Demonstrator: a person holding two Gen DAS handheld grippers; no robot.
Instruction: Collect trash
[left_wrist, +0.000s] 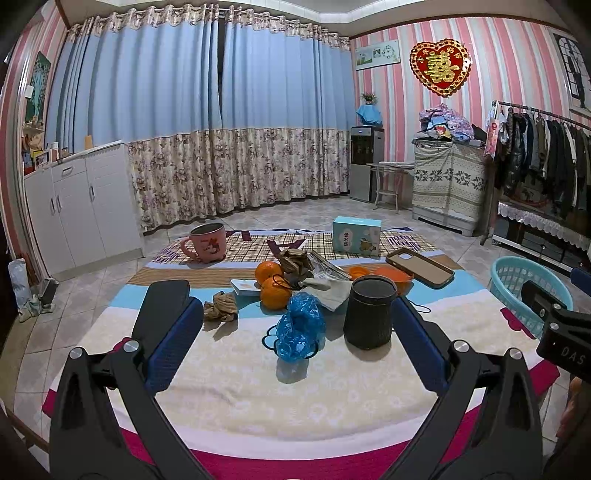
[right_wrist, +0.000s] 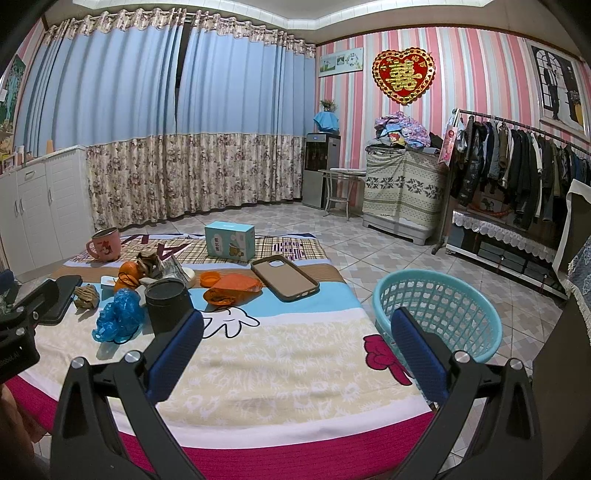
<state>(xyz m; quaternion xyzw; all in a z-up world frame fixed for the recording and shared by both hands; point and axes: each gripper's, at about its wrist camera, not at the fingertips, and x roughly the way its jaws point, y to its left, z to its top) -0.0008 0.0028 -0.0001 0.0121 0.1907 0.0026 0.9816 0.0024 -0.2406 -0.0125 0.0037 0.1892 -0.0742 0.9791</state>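
Both the left tool (left_wrist: 291, 325) and the right tool (right_wrist: 297, 345) are spread wide, holding nothing. The crumpled blue plastic bag (left_wrist: 299, 326) lies on the blanket-covered desk (left_wrist: 295, 398) beside a dark cylindrical container (left_wrist: 369, 312); the light-blue plastic basket (right_wrist: 439, 310) stands at the desk's right edge

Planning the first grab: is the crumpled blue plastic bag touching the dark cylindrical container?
Apart. The left wrist view shows bare cloth between the blue plastic bag and the dark container; neither open gripper touches them.
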